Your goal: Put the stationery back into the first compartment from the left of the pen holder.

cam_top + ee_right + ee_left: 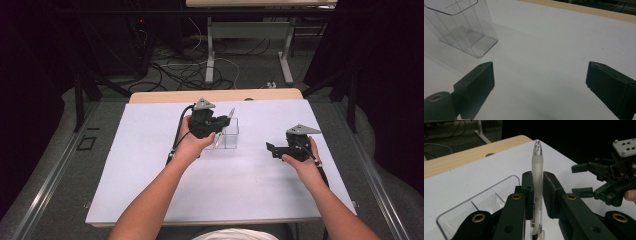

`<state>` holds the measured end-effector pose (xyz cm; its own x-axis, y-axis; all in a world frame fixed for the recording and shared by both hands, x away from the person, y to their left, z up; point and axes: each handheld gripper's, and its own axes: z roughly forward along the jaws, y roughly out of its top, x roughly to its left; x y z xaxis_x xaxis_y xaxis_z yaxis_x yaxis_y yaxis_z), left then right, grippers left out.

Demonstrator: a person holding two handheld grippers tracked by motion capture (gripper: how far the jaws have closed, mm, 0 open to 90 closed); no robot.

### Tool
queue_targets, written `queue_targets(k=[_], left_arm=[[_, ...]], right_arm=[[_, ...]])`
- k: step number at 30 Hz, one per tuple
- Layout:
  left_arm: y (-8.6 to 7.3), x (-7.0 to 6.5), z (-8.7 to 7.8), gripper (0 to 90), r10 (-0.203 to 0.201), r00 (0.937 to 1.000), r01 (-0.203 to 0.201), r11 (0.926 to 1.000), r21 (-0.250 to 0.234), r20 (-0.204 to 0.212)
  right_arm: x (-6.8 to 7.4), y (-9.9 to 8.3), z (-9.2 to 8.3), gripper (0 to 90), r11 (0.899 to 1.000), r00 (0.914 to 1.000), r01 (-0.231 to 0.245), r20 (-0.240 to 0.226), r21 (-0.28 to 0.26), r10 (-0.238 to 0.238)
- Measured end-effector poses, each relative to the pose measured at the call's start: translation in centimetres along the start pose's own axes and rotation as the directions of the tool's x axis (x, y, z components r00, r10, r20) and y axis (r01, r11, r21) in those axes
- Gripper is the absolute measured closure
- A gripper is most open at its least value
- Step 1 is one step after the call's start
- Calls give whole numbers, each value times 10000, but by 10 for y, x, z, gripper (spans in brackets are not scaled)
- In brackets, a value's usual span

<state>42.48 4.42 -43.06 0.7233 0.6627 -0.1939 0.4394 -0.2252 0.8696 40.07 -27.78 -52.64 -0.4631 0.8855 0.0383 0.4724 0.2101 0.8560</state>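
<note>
My left gripper (220, 125) is shut on a pen (230, 114) with a frosted white barrel and a clear tip. It holds the pen over the near left side of a clear plastic box (232, 139) with dividers. In the left gripper view the pen (537, 167) stands upright between the two pads (550, 192), and the box (484, 197) lies below to the left. My right gripper (270, 150) rests low over the white table to the right of the box, open and empty. In the right gripper view its pads (480, 80) stand wide apart, with the box (464, 27) at the upper left.
A white sheet (150, 160) covers the table, with a wooden edge (165, 96) at the far side. Beyond it are table legs and cables (200, 70) on the floor. Dark frames stand at both sides.
</note>
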Motion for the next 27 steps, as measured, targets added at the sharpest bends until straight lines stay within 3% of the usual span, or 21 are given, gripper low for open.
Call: queue_targets(k=[5, 11, 27], left_arm=[[5, 6, -5, 805, -70, 9998, 59, 9984, -555, -198], [8, 13, -9, 805, -156, 9987, 92, 9914, -1303, -476], [10, 30, -7, 804, -524, 9927, 265, 9733, -2280, -1084]], right_arm=[[0, 0, 0, 79, 10000, 10000, -7, 14, 12, 7], [0, 0, 0, 79, 10000, 10000, 1, 27, 27, -1], [1, -1, 2, 80, 10000, 10000, -20, -33, 44, 20]])
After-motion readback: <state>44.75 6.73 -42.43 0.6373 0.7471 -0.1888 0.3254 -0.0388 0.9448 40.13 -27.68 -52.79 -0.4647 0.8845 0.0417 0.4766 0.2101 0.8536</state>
